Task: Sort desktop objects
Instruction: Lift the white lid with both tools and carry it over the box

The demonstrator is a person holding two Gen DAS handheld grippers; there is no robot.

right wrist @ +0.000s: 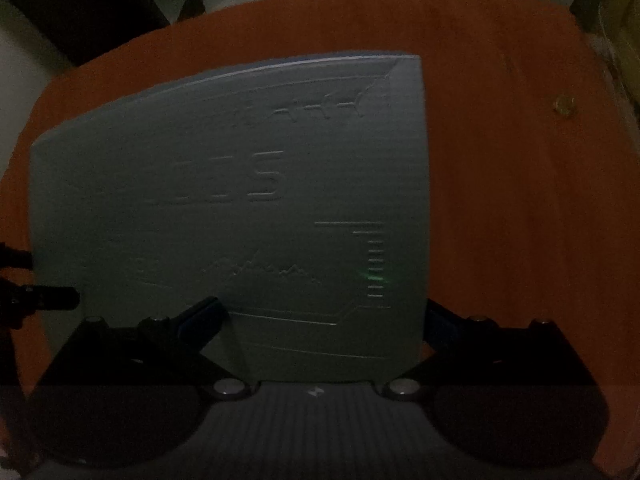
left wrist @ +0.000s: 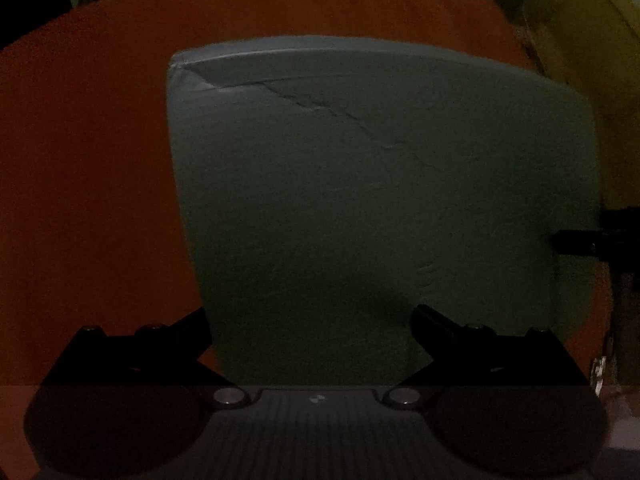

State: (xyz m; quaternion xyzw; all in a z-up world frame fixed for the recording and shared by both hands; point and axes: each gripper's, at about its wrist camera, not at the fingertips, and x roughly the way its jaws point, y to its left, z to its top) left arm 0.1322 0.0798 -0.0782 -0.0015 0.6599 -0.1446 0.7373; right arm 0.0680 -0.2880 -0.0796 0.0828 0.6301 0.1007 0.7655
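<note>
A grey flat rectangular pad, like a mouse mat with embossed lines and letters, lies on the orange-brown round table. It also shows in the left wrist view. My left gripper is open, its fingers straddling the pad's near left part. My right gripper is open, its fingers straddling the pad's near right edge. The right gripper's finger shows at the pad's right edge in the left wrist view. The left gripper's finger shows at the pad's left edge in the right wrist view.
The scene is very dim. A small round golden object lies on the table right of the pad. The table's curved far edge runs along the top, with dark floor and furniture beyond. A yellowish surface stands at the far right.
</note>
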